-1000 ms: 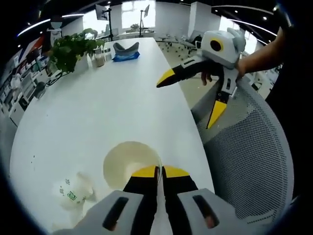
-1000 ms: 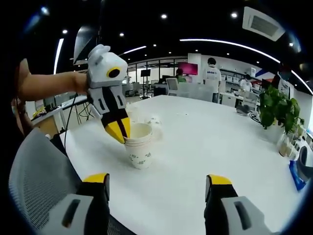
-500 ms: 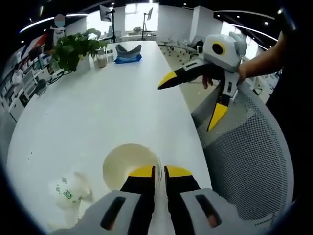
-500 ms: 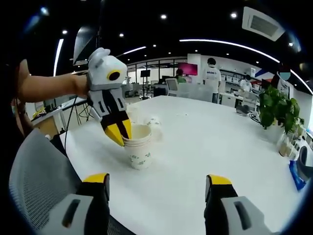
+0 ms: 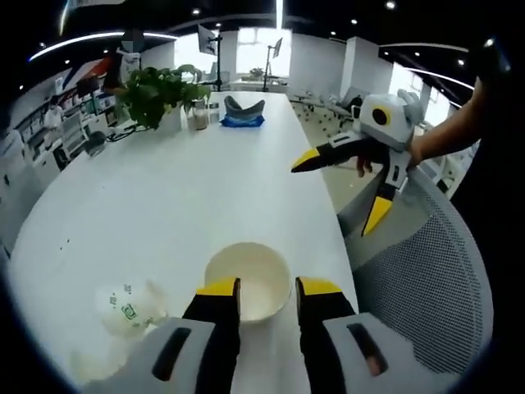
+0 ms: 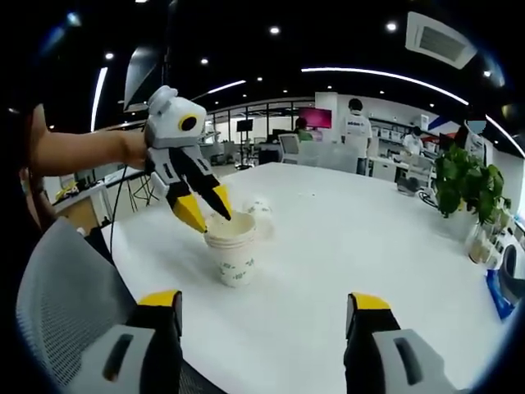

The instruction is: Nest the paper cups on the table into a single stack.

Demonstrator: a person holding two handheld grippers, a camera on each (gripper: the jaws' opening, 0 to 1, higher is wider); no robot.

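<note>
Cups sit nested as a stack (image 6: 230, 253) near the white table's (image 6: 344, 246) edge, where I see my left gripper (image 6: 210, 214) with jaws parted astride its rim, gripping nothing, and my right gripper (image 5: 343, 190) spread wide, empty, off the edge.

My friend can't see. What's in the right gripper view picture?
A left claw stands open over a stack of paper cups on a white table, one tip inside the rim. The right claw waits open nearby. Another cup lies behind.
</note>
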